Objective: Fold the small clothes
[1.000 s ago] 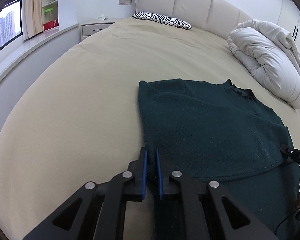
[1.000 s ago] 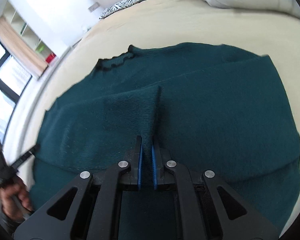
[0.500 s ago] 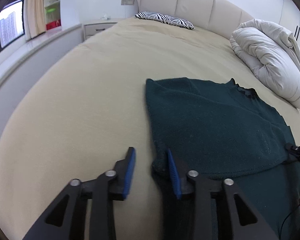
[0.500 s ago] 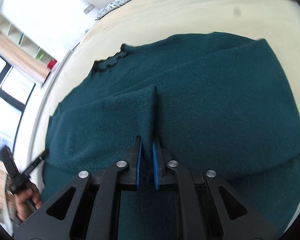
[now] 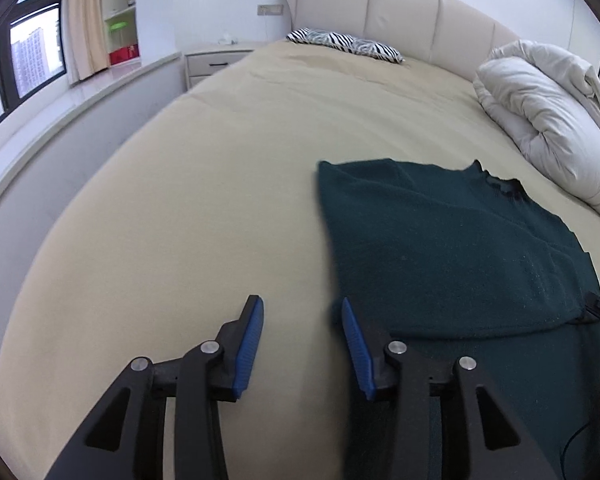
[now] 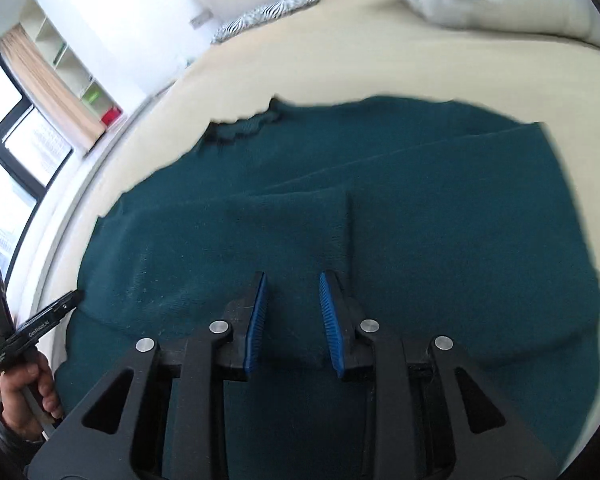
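Observation:
A dark green knitted sweater (image 5: 452,256) lies flat on the beige bed (image 5: 180,200), collar toward the headboard, with its lower part folded up over the body. My left gripper (image 5: 302,314) hovers at the sweater's left edge, jaws opening; only bed sheet shows between them, and the right pad stands beside the cloth. In the right wrist view the sweater (image 6: 440,208) fills the middle, and my right gripper (image 6: 293,292) is just above the folded flap, jaws opening, pads off the fabric. A hand holds the left gripper (image 6: 32,328) at the lower left.
A rolled white duvet (image 5: 548,120) lies at the bed's right side and a zebra-striped pillow (image 5: 344,42) by the padded headboard. A nightstand (image 5: 212,62), a window ledge (image 5: 60,120) and shelves stand left of the bed. Wide bare sheet lies left of the sweater.
Both grippers were shut on the sweater's folded edge a second ago. Both have let go and spread their jaws, the left first and wider, and have drawn slightly back from the cloth.

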{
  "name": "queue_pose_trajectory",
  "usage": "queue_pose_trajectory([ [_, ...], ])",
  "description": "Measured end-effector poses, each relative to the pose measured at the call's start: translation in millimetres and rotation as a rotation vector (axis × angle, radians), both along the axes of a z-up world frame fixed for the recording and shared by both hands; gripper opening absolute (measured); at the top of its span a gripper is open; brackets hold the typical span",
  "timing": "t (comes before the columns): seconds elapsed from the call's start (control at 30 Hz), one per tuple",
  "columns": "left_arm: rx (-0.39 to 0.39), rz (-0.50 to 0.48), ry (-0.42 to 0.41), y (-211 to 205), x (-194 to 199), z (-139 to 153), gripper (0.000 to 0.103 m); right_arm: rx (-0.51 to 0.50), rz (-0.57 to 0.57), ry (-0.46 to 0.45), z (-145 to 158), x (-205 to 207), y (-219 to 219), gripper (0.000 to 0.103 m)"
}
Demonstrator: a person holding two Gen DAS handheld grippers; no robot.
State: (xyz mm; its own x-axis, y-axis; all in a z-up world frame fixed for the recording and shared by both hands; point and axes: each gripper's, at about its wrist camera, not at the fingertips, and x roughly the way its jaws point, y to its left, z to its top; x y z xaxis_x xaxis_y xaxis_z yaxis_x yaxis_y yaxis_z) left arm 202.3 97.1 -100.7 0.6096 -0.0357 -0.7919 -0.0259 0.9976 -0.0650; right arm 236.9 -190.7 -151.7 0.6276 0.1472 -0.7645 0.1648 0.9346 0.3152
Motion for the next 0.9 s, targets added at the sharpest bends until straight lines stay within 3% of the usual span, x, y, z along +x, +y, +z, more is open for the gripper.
queue_pose_trajectory([
  [0.17, -0.088, 0.065, -0.024, 37.9, -59.3, 19.5, 0.045, 0.046, -0.070, -0.091, 31.1, -74.1, -30.6, 0.029],
  [0.23, -0.145, 0.047, -0.018, 45.0, -90.7, 24.0, 0.047, 0.063, -0.084, -0.115, 41.0, -105.5, -37.9, 0.031],
  [0.33, -0.216, -0.013, 0.024, 44.9, -136.4, 19.5, 0.063, 0.087, -0.103, -0.128, 49.5, -159.3, -43.7, 0.048],
  [0.5, -0.335, -0.061, 0.139, 46.4, -191.7, -1.8, 0.065, 0.140, -0.107, -0.108, 49.0, -240.6, -46.8, 0.051],
  [0.67, -0.423, -0.078, 0.180, 49.1, -223.0, -5.4, 0.065, 0.157, -0.122, -0.070, 39.4, -306.4, -57.5, 0.052],
  [0.9, -0.524, -0.142, 0.254, 42.8, -229.7, -14.1, 0.063, 0.258, -0.180, -0.009, 21.6, -345.5, -72.4, 0.052],
])
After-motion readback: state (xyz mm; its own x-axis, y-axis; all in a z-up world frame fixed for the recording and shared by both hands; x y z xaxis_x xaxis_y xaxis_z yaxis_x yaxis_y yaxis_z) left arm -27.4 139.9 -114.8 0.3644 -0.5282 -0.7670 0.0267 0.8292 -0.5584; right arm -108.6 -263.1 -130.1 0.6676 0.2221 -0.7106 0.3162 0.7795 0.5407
